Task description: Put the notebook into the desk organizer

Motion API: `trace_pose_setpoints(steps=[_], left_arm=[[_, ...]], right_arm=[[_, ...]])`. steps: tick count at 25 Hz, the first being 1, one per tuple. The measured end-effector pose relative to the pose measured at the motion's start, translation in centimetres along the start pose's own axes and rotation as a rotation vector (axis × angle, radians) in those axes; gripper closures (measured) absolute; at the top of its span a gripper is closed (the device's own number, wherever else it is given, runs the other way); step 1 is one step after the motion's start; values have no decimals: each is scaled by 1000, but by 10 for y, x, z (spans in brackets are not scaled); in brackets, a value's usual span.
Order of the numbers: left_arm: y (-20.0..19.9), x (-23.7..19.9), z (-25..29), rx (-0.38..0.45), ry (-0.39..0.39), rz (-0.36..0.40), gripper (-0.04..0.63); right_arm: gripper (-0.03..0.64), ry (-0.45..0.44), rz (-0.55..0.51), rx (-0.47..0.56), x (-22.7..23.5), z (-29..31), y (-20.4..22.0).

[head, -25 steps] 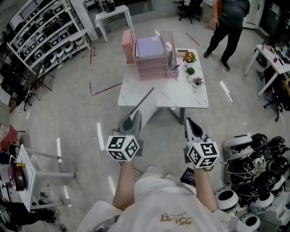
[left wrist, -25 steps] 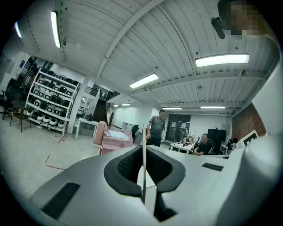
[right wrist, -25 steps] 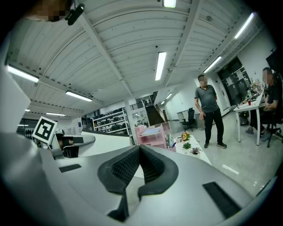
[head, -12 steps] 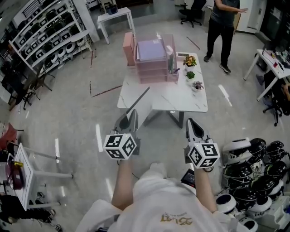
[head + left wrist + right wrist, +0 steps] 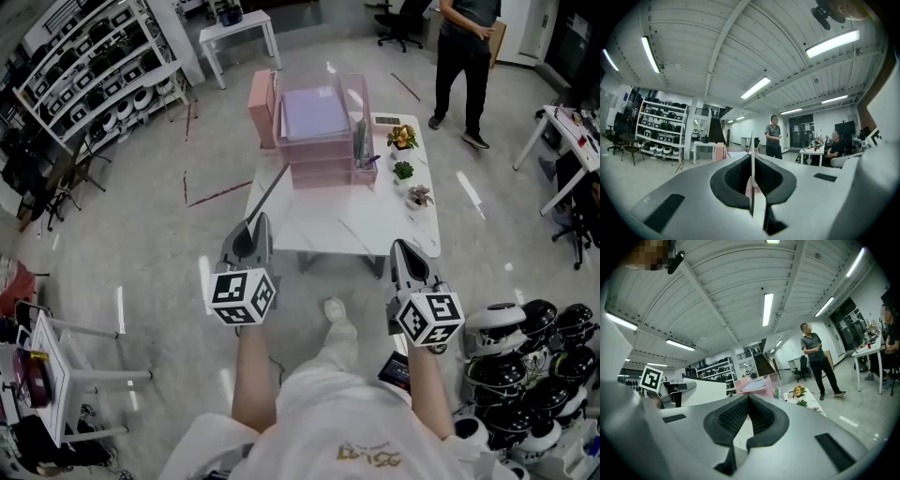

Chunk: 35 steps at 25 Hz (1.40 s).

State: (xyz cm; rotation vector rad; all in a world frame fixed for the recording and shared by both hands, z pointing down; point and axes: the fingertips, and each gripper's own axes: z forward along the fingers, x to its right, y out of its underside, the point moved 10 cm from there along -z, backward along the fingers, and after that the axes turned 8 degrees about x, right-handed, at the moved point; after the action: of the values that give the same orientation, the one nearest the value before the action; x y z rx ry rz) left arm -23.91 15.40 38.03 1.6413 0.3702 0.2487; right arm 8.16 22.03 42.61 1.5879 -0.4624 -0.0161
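Head view: the desk organizer (image 5: 319, 141) is seen on the far part of the white table (image 5: 375, 220). The notebook (image 5: 270, 190) is held edge-on by the left gripper (image 5: 255, 230), well short of the organizer, to its near left. The right gripper (image 5: 403, 253) is carried to the organizer's near right.

Left gripper view: the jaws are clamped on the notebook's thin edge.

Right gripper view: the jaws are closed together, with nothing between them; the organizer is seen ahead.

The transport step is judged to be in hand. Next, the notebook is to be brought up to the organizer, aligned with a free compartment, and inserted before release.
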Motion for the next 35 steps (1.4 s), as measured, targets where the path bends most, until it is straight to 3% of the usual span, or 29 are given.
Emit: trace_pose_setpoints(steps=[6,15,24,35], left_arm=[[-13,-34,108,63,14,-35,569],[-23,-61,243,58,27,91,569],[-16,-82,310,36,46,176,569],[-5,-87,350,27,69,240,569]], right_arm=[[607,13,-4,3,45,109,-14],[607,38,14,7,97,234,-29],[607,59,18,-23,117,300,-20],[607,86,-10,-61,122,328,-17]])
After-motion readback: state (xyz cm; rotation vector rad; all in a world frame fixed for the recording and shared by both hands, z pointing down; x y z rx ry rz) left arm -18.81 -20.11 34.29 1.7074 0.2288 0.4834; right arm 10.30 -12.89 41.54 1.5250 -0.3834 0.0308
